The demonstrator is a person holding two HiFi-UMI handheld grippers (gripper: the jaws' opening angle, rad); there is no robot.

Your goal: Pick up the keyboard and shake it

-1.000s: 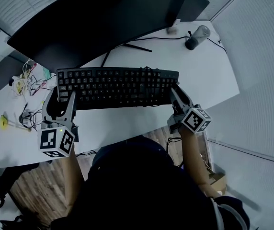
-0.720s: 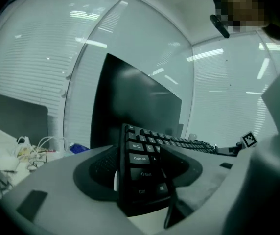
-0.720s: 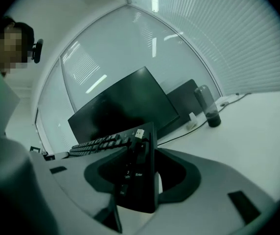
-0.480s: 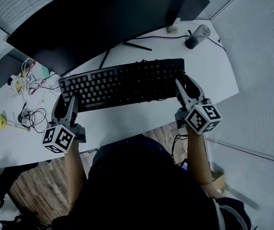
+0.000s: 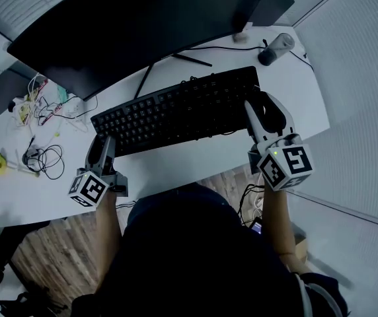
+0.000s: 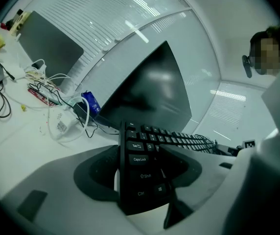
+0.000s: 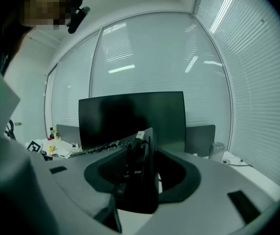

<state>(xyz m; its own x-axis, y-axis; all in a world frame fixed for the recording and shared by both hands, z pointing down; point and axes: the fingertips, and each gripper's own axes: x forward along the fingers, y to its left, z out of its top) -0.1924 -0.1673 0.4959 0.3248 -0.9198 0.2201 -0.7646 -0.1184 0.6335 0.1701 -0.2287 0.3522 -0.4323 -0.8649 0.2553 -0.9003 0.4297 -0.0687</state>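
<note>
- Left tool [image 5: 102, 145]: jaws clamped on the left end of the keyboard [image 5: 179, 109].
- Right tool [image 5: 263, 111]: jaws clamped on its right end.
- Keyboard: held above the bench [image 5: 300, 98], skewed, right end nearer the monitor [image 5: 136, 25].

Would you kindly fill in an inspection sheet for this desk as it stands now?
Surface: white desk top, no spills seen.
Job's things: black full-size keyboard, gripped at both ends, skewed to the desk edge.
Clutter: small yellow object at far left; grey cylinder at back right.
Grippers: left gripper shut on the keyboard's left end; right gripper shut on its right end.
Cables: looped black cable at left; thin black cable running toward the cylinder.
Surroundings: large black monitor behind; wood floor below.
</note>
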